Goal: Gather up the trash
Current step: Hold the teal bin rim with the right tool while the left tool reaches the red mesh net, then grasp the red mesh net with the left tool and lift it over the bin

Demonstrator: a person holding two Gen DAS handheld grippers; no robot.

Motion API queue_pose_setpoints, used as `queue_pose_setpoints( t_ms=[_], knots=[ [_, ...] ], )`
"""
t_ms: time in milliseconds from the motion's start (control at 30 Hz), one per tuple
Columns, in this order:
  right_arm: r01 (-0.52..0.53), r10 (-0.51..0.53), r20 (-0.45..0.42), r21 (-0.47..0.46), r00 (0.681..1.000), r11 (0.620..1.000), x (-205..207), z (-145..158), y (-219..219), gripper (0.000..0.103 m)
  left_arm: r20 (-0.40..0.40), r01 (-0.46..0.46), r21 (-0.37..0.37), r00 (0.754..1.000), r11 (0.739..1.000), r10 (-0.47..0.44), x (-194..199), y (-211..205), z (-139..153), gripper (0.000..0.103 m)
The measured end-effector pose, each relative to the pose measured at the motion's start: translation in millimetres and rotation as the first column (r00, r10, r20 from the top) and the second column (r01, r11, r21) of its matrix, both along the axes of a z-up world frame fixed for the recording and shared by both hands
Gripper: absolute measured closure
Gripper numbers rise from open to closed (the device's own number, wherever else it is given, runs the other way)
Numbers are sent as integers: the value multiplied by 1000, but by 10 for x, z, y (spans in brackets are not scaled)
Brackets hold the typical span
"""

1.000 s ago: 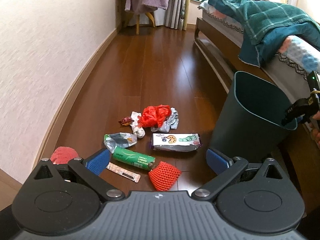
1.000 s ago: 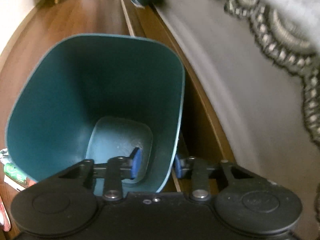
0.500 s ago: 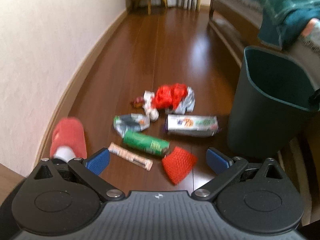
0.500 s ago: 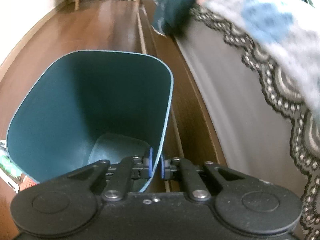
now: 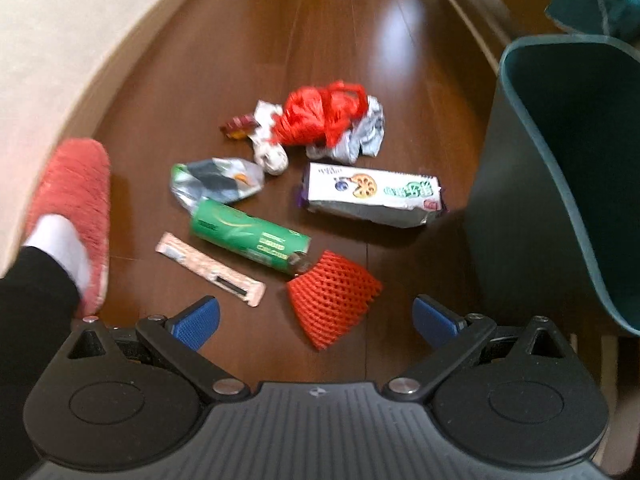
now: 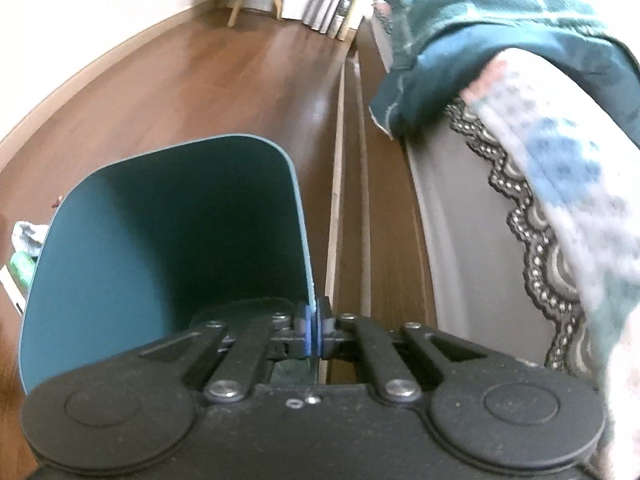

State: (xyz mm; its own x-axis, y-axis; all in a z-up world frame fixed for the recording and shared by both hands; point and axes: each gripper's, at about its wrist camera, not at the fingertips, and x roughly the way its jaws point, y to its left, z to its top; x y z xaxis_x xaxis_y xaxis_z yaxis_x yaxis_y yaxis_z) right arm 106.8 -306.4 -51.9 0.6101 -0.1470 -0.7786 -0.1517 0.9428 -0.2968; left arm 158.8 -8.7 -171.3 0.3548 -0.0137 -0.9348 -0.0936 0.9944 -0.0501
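Teal bin [image 6: 168,240]: stands on the wooden floor [image 5: 248,60]; fills the right edge of the left wrist view and the lower left of the right wrist view.
Right claw [image 6: 314,330]: I hold it closed on the bin's rim, one blue pad inside the wall and one outside, at lower centre of the frame.
Left claw [image 5: 316,322]: I hold it wide apart above the floor, gripping nothing; its blue pads [image 5: 198,320] sit at lower left and lower right of the frame.
Red mesh sleeve [image 5: 332,300]: lies between my left pads, lower centre, its tip touching the green tube's end.
Green tube [image 5: 250,238]: centre of frame, lying on its side at a slant.
Pink sachet [image 5: 210,268]: just below and left of the green tube.
White snack wrapper [image 5: 372,192]: right of centre, near the bin's base.
Silver-green pouch [image 5: 216,180]: left of centre, above the green tube.
Red plastic bag [image 5: 320,114]: upper centre, bunched against crumpled white and silver wrappers [image 5: 360,136].
Small dark red wrapper [image 5: 238,126]: left of the red bag.
Red slipper [image 5: 74,208]: left edge, on a foot with a white sock.
Bed [image 6: 520,200]: right side of the right wrist view, draped with a teal blanket [image 6: 500,40].
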Motion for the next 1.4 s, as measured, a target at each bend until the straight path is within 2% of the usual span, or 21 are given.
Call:
queue_pose_setpoints(
  t_ms=[167,300,400,500,533,567,633,700,767,867,1000,1100,1233,1400],
  knots=[
    [-9,9,-18,-12,1000,1000,2,-22,7,101,-110,-46,-2,993,999,45,338,-42,-624,0],
    [-6,7,-24,5,1000,1000,142,-61,-16,101,-207,-103,-27,974,994,96,520,-34,-1085,0],
    [-2,3,-31,23,1000,1000,162,-117,-21,101,-238,-134,-41,964,990,120,600,-26,-1324,1],
    [-22,22,-36,5,999,1000,164,-147,16,100,-262,-170,-95,955,981,140,665,10,-1497,7],
    [-30,30,-38,3,999,1000,172,-161,20,100,-273,-181,-112,951,977,144,682,19,-1553,14],
    [-35,35,-38,2,999,999,173,-168,26,100,-285,-184,-119,948,976,144,697,17,-1591,27],
    [-40,40,-42,0,998,999,185,-186,31,100,-310,-188,-121,940,975,142,728,8,-1679,46],
    [-40,40,-46,4,998,999,200,-198,28,100,-307,-181,-108,941,977,141,726,0,-1704,53],
    [-39,39,-48,5,998,999,220,-201,28,100,-292,-168,-119,948,979,127,704,-6,-1676,74],
    [-42,42,-47,1,998,999,223,-205,47,100,-288,-170,-145,950,975,122,682,8,-1599,88],
    [-43,42,-48,-4,998,999,205,-208,35,100,-256,-146,-155,961,977,103,620,0,-1357,91],
    [-37,36,-52,-10,998,999,207,-215,24,100,-209,-105,-147,975,984,72,555,-15,-994,91],
    [-24,23,-59,-16,998,1000,213,-230,16,100,-81,-3,-118,997,993,-7,442,-50,-300,91],
    [-17,14,-75,-37,997,999,208,-247,26,100,66,98,-116,994,988,-91,308,-56,400,91]
  ],
)
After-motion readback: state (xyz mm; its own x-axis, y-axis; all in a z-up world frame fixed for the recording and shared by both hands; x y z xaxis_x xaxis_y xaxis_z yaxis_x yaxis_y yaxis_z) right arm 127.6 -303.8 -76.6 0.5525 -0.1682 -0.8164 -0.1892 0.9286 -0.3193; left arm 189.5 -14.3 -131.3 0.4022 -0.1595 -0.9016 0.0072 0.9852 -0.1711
